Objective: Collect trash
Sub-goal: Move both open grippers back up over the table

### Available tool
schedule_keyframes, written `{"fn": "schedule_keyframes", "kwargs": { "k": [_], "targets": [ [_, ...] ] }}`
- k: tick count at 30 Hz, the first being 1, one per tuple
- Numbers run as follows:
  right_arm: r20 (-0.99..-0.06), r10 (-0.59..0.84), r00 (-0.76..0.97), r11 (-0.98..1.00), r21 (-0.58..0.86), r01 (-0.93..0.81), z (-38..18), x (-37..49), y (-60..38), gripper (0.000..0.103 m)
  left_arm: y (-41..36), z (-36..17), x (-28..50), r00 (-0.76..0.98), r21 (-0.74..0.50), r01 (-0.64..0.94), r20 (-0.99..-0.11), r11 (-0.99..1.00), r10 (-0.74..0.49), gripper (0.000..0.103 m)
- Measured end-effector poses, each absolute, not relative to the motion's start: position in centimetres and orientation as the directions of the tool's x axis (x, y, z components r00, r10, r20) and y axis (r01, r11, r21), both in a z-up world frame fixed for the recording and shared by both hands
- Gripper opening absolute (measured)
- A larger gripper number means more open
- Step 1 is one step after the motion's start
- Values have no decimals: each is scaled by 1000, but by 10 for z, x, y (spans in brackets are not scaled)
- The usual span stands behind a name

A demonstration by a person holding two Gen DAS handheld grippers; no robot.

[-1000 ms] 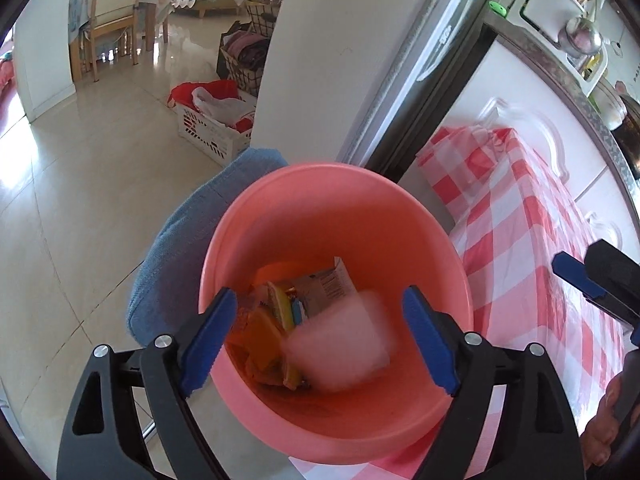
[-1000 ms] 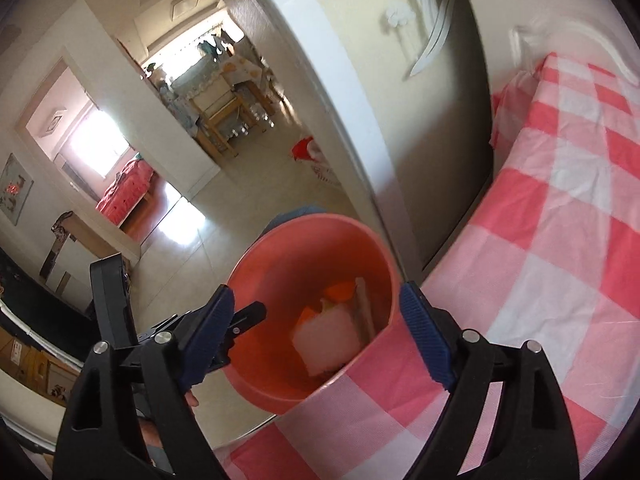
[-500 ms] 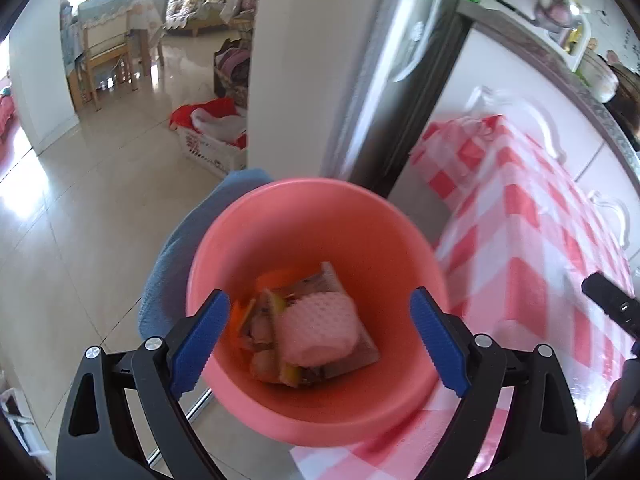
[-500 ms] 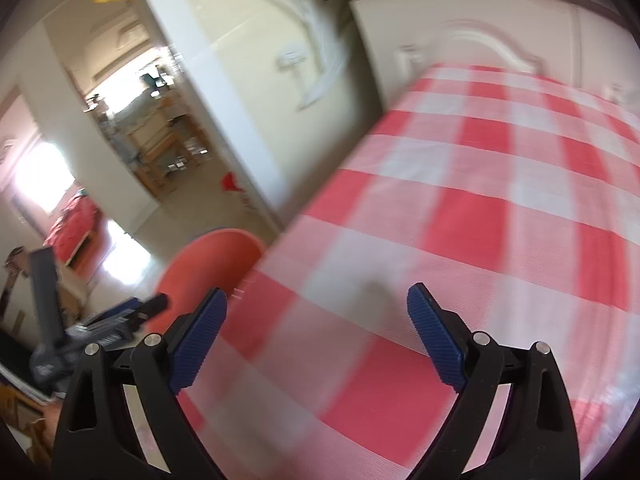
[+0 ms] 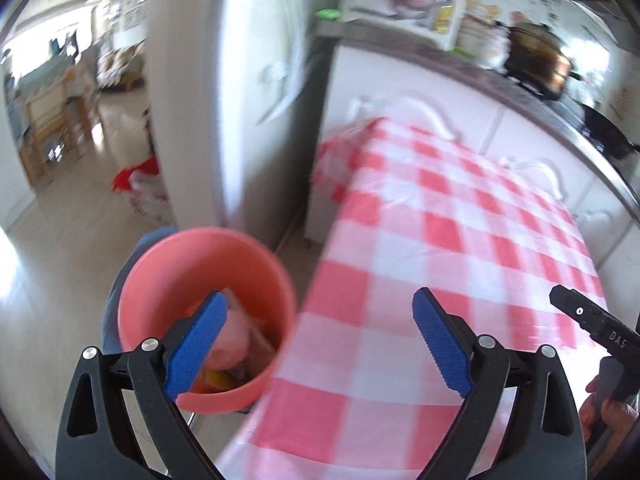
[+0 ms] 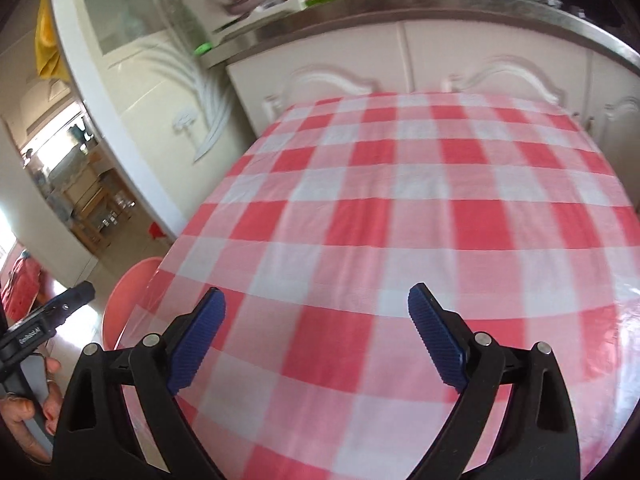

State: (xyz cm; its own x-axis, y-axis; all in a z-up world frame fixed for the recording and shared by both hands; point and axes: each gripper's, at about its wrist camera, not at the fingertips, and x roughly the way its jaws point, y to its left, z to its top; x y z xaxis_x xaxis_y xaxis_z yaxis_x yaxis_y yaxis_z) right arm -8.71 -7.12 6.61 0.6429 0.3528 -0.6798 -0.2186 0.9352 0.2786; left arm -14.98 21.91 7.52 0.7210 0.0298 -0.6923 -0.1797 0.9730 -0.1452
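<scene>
A pink bin stands on the floor at the table's left edge, with a pink foam piece and wrappers inside. Its rim shows in the right wrist view past the table edge. My left gripper is open and empty, over the bin's right side and the table edge. My right gripper is open and empty above the red-and-white checked tablecloth. No trash shows on the cloth.
White cabinets with a cluttered dark counter run behind the table. A white door frame stands left of it. A blue cloth lies under the bin. A tiled floor leads to a room with wooden chairs.
The pink foam piece fell into the bin and settled. Both grippers have swung right, away from the bin toward the table, still open.
</scene>
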Motion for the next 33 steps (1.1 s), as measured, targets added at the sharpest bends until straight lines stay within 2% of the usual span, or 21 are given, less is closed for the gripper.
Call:
{"fn": "schedule_keyframes", "kwargs": {
  "k": [4, 11, 14, 18, 26, 33],
  "targets": [
    [-671, 294, 681, 952, 265, -151, 97, -112, -111, 94, 172, 118, -152, 757, -82, -62, -653, 995, -6, 93],
    [-585, 186, 790, 974, 217, -69, 163, -163, -180, 97, 94, 190, -179, 859, 41, 78, -510, 996, -46, 97],
    [-520, 115, 847, 983, 185, -20, 191, -188, -207, 97, 65, 215, -193, 898, 56, 106, -434, 993, -71, 97],
    [-406, 11, 914, 992, 116, 39, 226, -224, -230, 97, 32, 236, -203, 908, 41, 167, -396, 985, -137, 97],
    [-182, -163, 970, 986, 12, 168, 289, -294, -249, 97, -16, 272, -227, 942, 32, 198, -283, 980, -181, 97],
    [-68, -239, 969, 971, -22, 238, 314, -343, -250, 99, -36, 291, -241, 959, 48, 186, -224, 981, -171, 97]
  ]
}}
